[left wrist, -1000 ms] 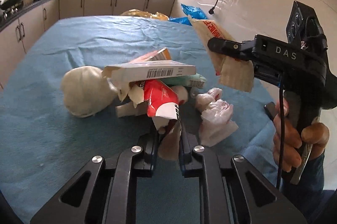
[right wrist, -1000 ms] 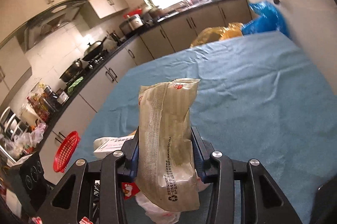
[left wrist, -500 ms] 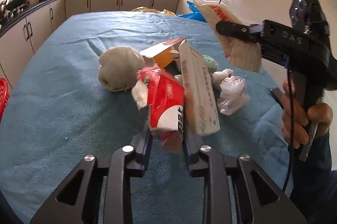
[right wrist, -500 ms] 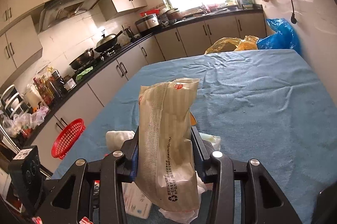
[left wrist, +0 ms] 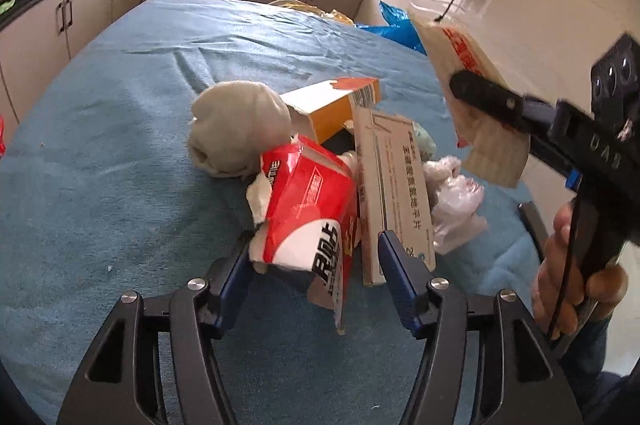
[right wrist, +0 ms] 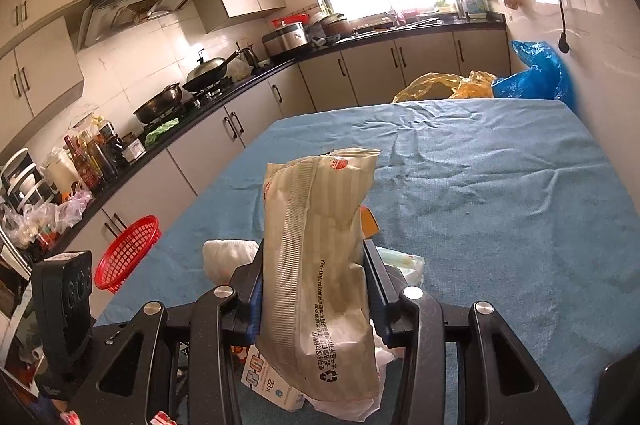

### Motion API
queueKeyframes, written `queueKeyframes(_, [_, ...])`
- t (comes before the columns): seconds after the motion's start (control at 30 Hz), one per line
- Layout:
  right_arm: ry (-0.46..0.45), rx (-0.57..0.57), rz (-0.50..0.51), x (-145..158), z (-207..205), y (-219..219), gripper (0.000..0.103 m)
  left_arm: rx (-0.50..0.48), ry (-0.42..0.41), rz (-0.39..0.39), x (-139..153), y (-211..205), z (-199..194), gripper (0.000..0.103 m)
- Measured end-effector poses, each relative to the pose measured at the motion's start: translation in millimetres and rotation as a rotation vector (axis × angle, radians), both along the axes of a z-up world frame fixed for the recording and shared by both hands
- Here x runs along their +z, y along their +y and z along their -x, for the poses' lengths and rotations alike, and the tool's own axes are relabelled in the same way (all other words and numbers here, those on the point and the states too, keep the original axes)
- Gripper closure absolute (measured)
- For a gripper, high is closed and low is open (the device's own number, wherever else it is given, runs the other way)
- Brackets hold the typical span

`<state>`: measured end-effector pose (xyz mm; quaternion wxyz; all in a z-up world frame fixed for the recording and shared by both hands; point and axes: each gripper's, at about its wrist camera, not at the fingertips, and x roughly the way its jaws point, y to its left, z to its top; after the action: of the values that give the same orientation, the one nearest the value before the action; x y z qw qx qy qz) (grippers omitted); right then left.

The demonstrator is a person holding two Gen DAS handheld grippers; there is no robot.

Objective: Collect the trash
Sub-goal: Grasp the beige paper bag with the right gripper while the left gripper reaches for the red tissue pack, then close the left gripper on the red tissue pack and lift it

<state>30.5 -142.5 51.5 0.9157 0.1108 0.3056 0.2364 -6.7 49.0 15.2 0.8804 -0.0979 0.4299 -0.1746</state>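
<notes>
Tabletop point(left wrist: 120, 153): blue cloth, matt, nubby, creased. Red-and-white tissue pack point(left wrist: 308, 209): glossy plastic film, torn. Long white box point(left wrist: 394, 193) and orange box point(left wrist: 334, 105): smooth card. Pale ball point(left wrist: 236, 129): soft matt cloth or paper. Beige bag point(right wrist: 320, 265): satin film, ribbed seam. Left hand-held gripper point(left wrist: 314, 277): matt black plastic, blue pads, metal screws.

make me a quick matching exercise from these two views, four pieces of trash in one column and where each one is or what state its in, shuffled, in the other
Things:
1. red and white tissue pack
2. beige striped plastic bag
3. orange and white carton
4. crumpled white plastic wrap

Places or states:
A. lying open-ended behind the pile
B. between the left gripper's open jaws
C. on the blue cloth, right of the pile
D. clamped upright in the right gripper

Pairs: 1-B, 2-D, 3-A, 4-C
</notes>
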Motion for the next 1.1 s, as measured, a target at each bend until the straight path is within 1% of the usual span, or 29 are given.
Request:
queueKeyframes(0.1, [-0.010,0.000,0.002,2,2,2,0.057,0.028,-0.032,0.008,4,3,1,0.040])
queueKeyframes(0.17, [-0.011,0.004,0.003,1,3,3,0.057,0.019,-0.031,0.017,5,1,-2,0.040])
queueKeyframes(0.2, [-0.011,0.006,0.003,1,3,3,0.057,0.011,-0.029,0.027,6,-1,-4,0.044])
queueKeyframes(0.23, [-0.011,0.007,0.002,0,3,3,0.057,0.007,-0.030,0.027,6,-3,-6,0.055])
queueKeyframes(0.27, [-0.009,0.009,0.000,-1,3,3,0.057,-0.007,-0.026,0.017,5,-8,-8,0.063])
queueKeyframes(0.3, [-0.008,0.011,-0.002,-1,3,2,0.057,-0.018,-0.019,0.016,4,-10,-9,0.064])
queueKeyframes(0.4, [-0.006,0.016,-0.003,-1,2,2,0.057,-0.029,-0.032,-0.006,5,-17,-7,0.064])
queueKeyframes(0.57, [-0.013,0.027,0.004,-1,4,6,0.057,-0.048,-0.025,-0.009,4,-23,-8,0.064])
queueKeyframes(0.63, [-0.016,0.028,0.004,0,5,7,0.057,-0.052,-0.020,-0.010,3,-25,-9,0.063])
queueKeyframes(0.7, [-0.014,0.026,0.002,-1,5,7,0.057,-0.055,-0.007,-0.014,1,-27,-10,0.059])
queueKeyframes(0.77, [-0.012,0.026,0.001,-1,4,7,0.057,-0.052,-0.011,-0.016,0,-28,-10,0.059])
queueKeyframes(0.9, [-0.015,0.029,-0.003,-1,5,6,0.057,-0.049,-0.036,-0.031,1,-31,-6,0.066])
queueKeyframes(1.0, [-0.021,0.029,-0.002,0,6,6,0.057,-0.046,-0.075,-0.063,7,-34,1,0.072])
queueKeyframes(1.1, [-0.017,0.033,-0.003,-1,7,6,0.057,-0.029,-0.107,-0.077,15,-26,8,0.073])
